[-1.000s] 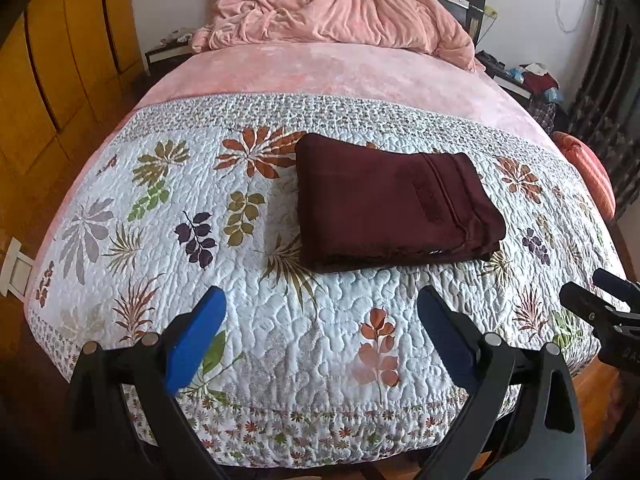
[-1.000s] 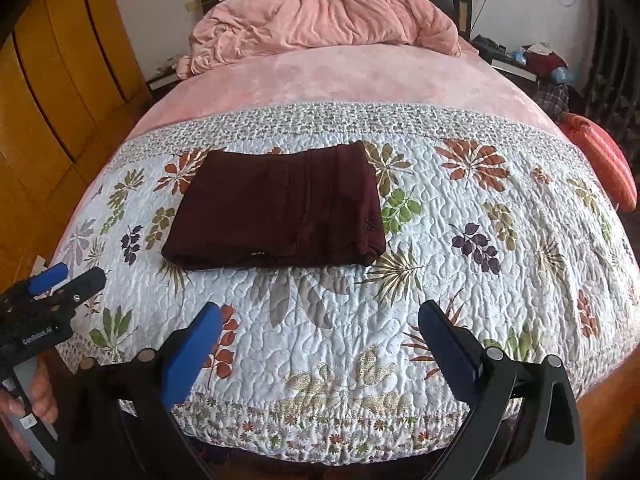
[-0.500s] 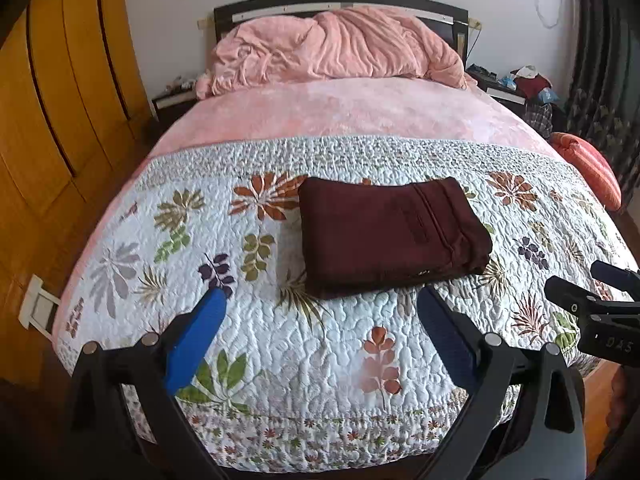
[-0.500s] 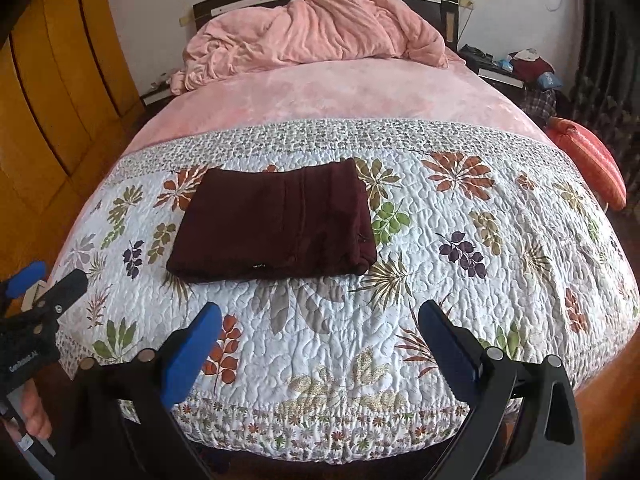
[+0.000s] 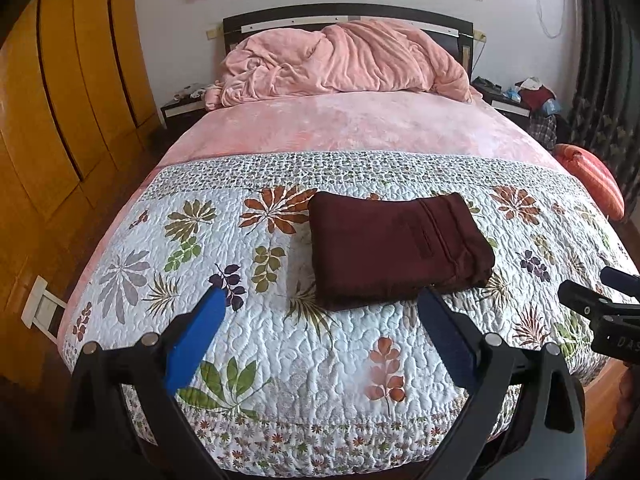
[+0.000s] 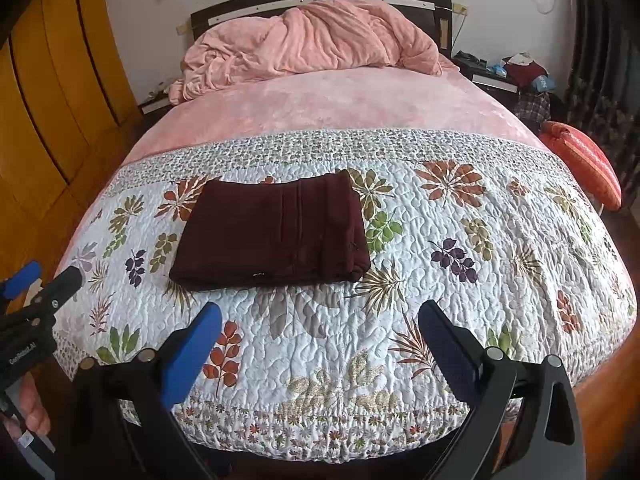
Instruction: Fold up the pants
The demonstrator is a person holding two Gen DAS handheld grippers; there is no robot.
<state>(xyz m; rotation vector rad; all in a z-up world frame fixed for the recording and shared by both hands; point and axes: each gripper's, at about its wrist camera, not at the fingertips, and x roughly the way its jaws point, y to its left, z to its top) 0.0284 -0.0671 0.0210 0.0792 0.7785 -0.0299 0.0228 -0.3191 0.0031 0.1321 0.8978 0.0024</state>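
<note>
Pants (image 5: 394,246), dark maroon, lie as a compact folded rectangle on the floral quilt (image 5: 280,344) that covers the near part of the bed (image 5: 360,128), roughly in the middle of that quilt and well short of the pink blanket (image 5: 344,60) heaped at the headboard. By the look of it the folding is finished. The bundle's long axis runs left to right across the bed. In the right wrist view the gathered band (image 6: 320,216) sits towards its right end, so the waist seems to point right, with a rounded fold along the near edge.

Both tools hang off the near edge of the mattress, well apart from the cloth. The left gripper (image 5: 320,312) has its blue fingers spread wide with nothing between them. The right gripper (image 6: 320,324) is likewise spread and empty.

The step in hand is probably a clean retreat. To do it well, both tools should keep clear of the quilt so nothing drags on the bundle. If any tidying is wanted, a light press on the top layer, not a pinch, would keep the stacked edges square.
</note>
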